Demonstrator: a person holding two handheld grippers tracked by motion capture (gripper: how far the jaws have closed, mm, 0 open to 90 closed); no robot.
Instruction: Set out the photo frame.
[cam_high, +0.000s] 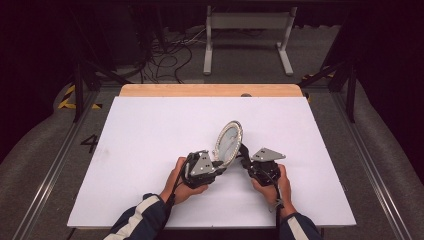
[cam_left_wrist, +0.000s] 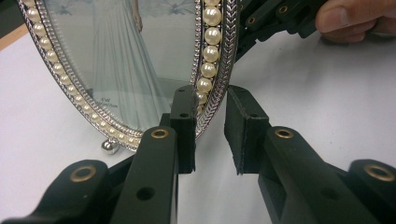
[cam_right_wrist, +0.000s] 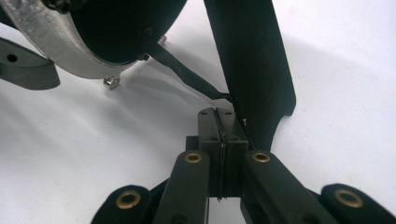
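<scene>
An oval picture frame (cam_high: 229, 140) with a pearl and silver rim (cam_left_wrist: 212, 51) stands tilted on the white table (cam_high: 150, 130). It holds a picture of a figure in a long white dress. My left gripper (cam_high: 220, 165) is open, its jaws (cam_left_wrist: 210, 135) astride the frame's lower rim; the left pad (cam_left_wrist: 184, 116) lies close against it. My right gripper (cam_high: 246, 159) is behind the frame, jaws shut (cam_right_wrist: 218, 114). They are right at the black easel leg (cam_right_wrist: 252, 60) and its thin strap (cam_right_wrist: 187, 74). I cannot tell whether anything is pinched between them.
A small silver foot (cam_right_wrist: 111, 82) of the frame rests on the table. A wooden strip (cam_high: 210, 90) runs along the table's far edge. Beyond it on the floor are a white metal stand (cam_high: 247, 35) and loose cables (cam_high: 170, 55).
</scene>
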